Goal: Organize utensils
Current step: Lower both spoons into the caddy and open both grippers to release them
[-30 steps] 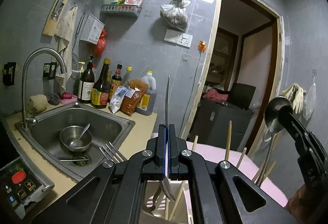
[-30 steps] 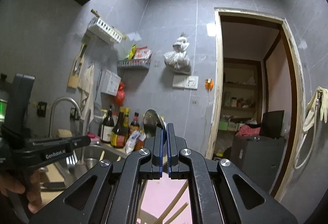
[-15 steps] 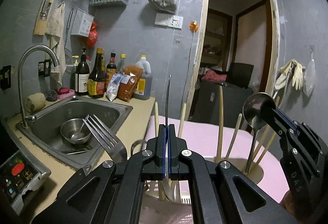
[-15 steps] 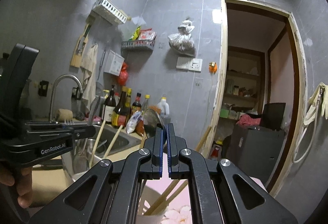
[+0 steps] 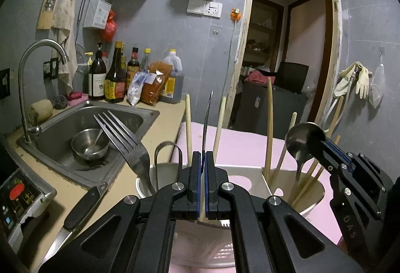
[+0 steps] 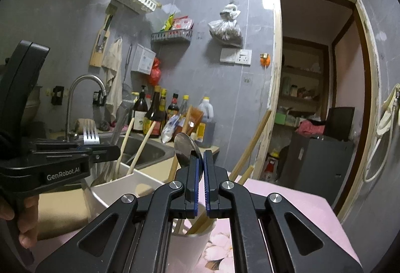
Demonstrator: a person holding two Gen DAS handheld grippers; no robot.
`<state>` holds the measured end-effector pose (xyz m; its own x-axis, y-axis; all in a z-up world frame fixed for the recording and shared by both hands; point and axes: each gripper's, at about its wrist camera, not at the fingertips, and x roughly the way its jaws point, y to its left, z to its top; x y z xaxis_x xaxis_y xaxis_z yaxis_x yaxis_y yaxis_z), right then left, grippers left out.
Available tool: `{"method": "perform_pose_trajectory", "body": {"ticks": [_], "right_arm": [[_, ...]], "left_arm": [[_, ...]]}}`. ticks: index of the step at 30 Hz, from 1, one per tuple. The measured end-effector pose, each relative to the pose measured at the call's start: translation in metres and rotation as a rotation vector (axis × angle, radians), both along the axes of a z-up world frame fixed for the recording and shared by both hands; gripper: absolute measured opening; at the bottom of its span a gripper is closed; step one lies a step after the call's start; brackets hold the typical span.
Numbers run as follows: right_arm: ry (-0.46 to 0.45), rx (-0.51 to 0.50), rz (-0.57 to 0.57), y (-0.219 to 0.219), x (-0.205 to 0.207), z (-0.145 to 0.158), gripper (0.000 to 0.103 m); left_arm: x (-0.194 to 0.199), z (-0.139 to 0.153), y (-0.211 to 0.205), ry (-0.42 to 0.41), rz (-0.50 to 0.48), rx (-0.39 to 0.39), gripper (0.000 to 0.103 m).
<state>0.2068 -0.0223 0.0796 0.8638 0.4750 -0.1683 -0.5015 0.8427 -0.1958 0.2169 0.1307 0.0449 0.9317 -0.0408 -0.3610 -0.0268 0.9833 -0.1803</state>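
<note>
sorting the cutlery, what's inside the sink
Inside the sink sits a steel bowl with a spoon in it. The fork in front covers part of the basin.

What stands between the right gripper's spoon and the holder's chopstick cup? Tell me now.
No lid or cover shows. Only the chopsticks leaning in that cup of the holder crowd the opening. The spoon, clamped bowl-up in the right gripper, points its handle down towards a gap among them.

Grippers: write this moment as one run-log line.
left gripper shut on metal utensil | right gripper shut on spoon | both over holder with chopsticks
</note>
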Motion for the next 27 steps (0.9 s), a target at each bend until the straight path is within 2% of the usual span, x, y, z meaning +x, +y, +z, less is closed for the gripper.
{"method": "perform_pose_trajectory", "body": {"ticks": [13,20,24,27], "right_arm": [[0.092,-0.004,0.012,-0.004,0.006,-0.007,0.003],[0.108,-0.003,0.015,-0.008,0.004,-0.007,0.006],[0.123,-0.003,0.017,-0.011,0.003,-0.009,0.008],[0.129,0.000,0.020,-0.013,0.003,-0.009,0.009]], "left_arm": [[0.000,-0.003,-0.001,0.043,-0.034,-0.021,0.002],[-0.005,-0.003,-0.003,0.045,-0.042,-0.023,0.003],[-0.007,-0.002,-0.003,0.041,-0.043,-0.032,0.016],[-0.010,-0.001,-0.001,0.033,-0.040,-0.046,0.020]]}}
